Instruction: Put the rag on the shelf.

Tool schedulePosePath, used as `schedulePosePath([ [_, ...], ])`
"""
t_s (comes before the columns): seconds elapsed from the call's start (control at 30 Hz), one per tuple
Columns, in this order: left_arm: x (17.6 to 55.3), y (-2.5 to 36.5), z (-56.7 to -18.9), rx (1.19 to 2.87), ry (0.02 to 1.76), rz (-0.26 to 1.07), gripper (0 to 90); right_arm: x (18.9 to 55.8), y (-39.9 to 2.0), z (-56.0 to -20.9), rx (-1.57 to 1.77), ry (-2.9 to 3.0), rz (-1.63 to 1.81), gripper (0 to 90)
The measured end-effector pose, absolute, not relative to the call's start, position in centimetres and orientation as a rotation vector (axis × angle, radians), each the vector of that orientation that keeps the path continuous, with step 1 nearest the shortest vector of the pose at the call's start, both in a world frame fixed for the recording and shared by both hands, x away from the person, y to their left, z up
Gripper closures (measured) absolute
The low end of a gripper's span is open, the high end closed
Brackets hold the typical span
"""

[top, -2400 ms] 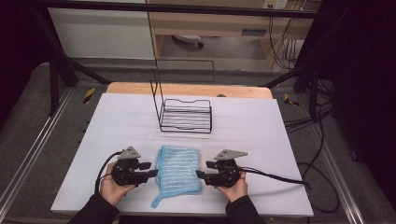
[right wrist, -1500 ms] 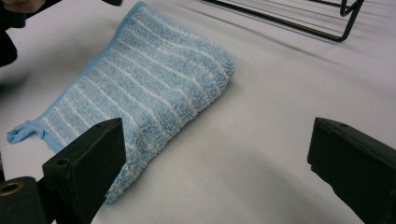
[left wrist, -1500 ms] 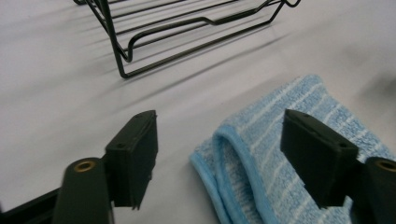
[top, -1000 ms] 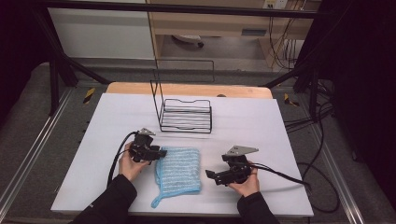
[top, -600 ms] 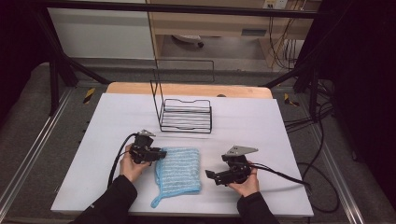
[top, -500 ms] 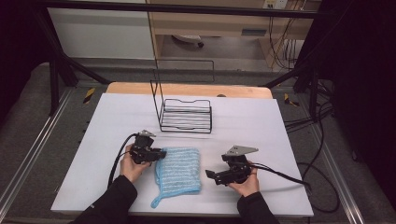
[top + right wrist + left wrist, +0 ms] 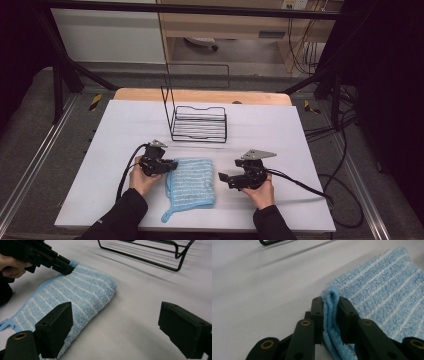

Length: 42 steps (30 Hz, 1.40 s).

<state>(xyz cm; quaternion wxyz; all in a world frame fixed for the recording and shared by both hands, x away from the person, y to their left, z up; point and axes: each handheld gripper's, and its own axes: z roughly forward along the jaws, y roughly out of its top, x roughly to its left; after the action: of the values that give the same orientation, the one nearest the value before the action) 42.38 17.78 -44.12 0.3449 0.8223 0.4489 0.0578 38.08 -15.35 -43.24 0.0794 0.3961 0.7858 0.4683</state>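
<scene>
- Blue terry with thin white stripes: the folded cloth [image 7: 191, 181] lies flat on the white bench [image 7: 100, 150], near the middle of its front edge, a small hanging loop trailing from its front left corner toward that edge.
- The left claw [image 7: 170, 165] sits at the cloth's far left corner. In the left gripper view its jaws have just been closing, and they now pinch a raised fold of the hem between the pads [image 7: 317, 315]. Taking a corner rather than the middle looks like a way to lift or turn one layer while the rest stays put on the bench.
- The right claw [image 7: 223, 178] rests just beside the cloth's right edge, apart from it. Its jaws stand spread wide, nothing between them, though they have just narrowed a little. Its own view looks along the bench at the cloth's thick folded edge [image 7: 100, 290], so I judge it is lined up to take the opposite side.
- A black wire rack [image 7: 199, 124] stands well beyond the cloth, toward the bench's far edge, untouched by either claw. It may be where the cloth is bound, but that is only a guess.
</scene>
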Motion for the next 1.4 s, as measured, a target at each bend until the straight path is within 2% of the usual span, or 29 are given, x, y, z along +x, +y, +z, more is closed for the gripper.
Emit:
schedulePosePath([
  [0.27,42.4,17.8,-44.2,2.136,1.159,0.154,75.4,39.9,-13.6,-43.3,1.219,2.35,1.371,23.1],
  [0.67,42.3,17.8,-44.3,2.138,1.144,0.163,74.7,42.6,-10.6,-44.6,1.264,2.389,1.344,43.4],
  [1.07,42.2,17.7,-44.3,2.137,1.134,0.175,73.5,43.0,-10.2,-45.5,1.314,2.463,1.327,64.0],
  [1.4,42.3,17.9,-44.4,2.138,1.124,0.168,73.5,43.1,-10.0,-45.8,1.344,2.507,1.345,74.6],
])
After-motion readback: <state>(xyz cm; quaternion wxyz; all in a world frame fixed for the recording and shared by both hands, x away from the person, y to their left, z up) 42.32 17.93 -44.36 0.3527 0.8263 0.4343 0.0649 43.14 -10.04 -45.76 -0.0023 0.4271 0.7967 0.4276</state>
